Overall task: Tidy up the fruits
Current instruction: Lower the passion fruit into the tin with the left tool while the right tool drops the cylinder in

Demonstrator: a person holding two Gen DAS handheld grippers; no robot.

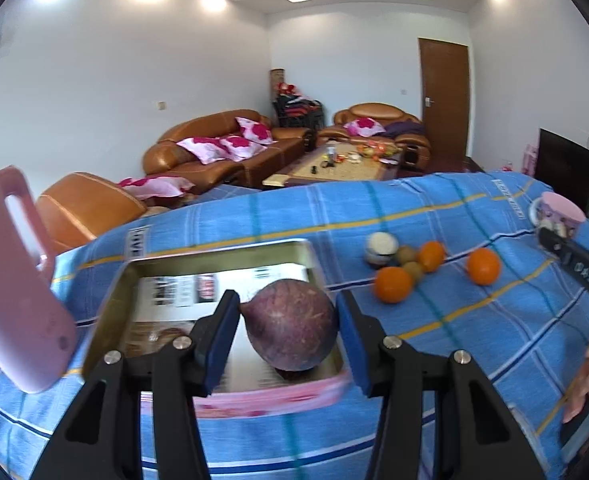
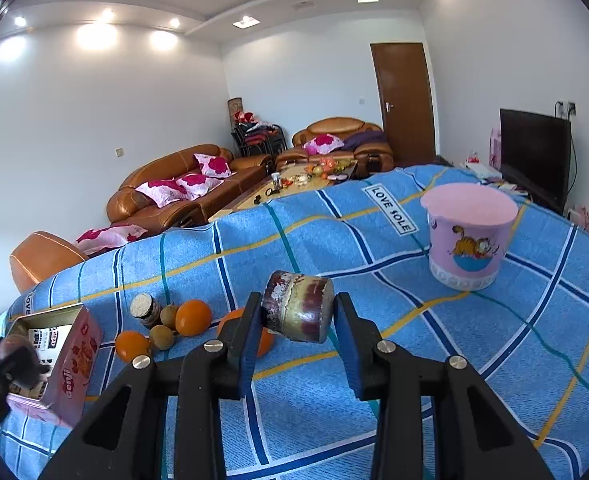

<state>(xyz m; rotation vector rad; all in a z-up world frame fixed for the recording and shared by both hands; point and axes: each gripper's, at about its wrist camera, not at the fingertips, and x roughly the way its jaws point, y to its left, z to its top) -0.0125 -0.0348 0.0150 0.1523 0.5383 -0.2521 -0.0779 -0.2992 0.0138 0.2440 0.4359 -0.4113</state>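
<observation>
One orange [image 2: 264, 338] sits mostly hidden behind the right gripper [image 2: 298, 334].

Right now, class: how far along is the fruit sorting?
Done: nothing visibly rests in the tin yet. In hand: the left tool holds a purple fruit over it; the right tool grips a sugarcane piece. Left: three oranges and two small brown fruits on the cloth.

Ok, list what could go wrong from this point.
1. The left gripper holds a round purple fruit above the tin box. Released from there, it could bounce or roll out.
2. The right gripper pinches a short cut piece by its ends, above the blue cloth. It could twist loose and drop.
3. The oranges and small brown fruits lie loose beside the box; a knock might send them rolling.
</observation>
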